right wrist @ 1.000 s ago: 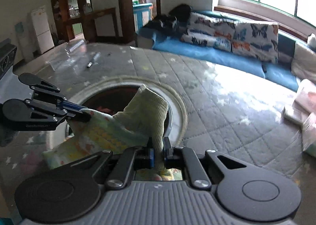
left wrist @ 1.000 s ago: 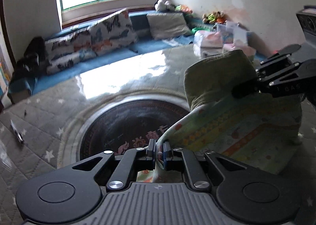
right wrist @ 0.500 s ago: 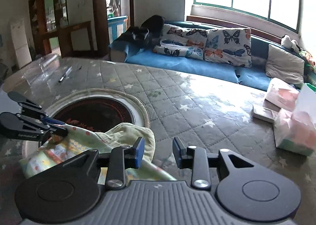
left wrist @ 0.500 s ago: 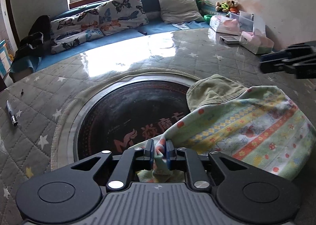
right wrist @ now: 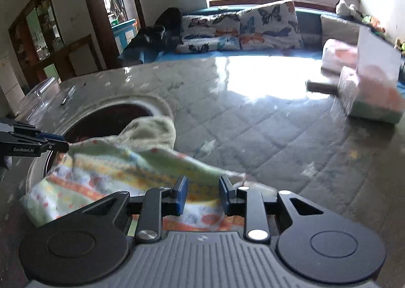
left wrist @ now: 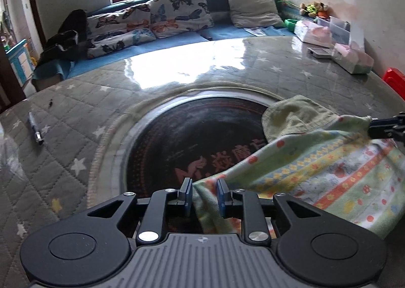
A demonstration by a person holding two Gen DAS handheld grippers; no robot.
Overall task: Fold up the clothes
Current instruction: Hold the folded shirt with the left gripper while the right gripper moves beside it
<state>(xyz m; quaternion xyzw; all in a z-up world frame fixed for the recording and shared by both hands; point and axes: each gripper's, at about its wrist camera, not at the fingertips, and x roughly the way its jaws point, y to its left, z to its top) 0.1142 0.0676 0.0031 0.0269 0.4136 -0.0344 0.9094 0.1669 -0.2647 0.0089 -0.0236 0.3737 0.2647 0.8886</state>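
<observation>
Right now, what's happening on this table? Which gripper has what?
A person is folding a small patterned garment on the quilted table, a gripper in each hand. The left gripper has its jaws parted with the garment's near edge lying loosely between them. The right gripper is also open, its jaws straddling the opposite edge without clamping. The cloth lies partly over the dark round inset in the table.
</observation>
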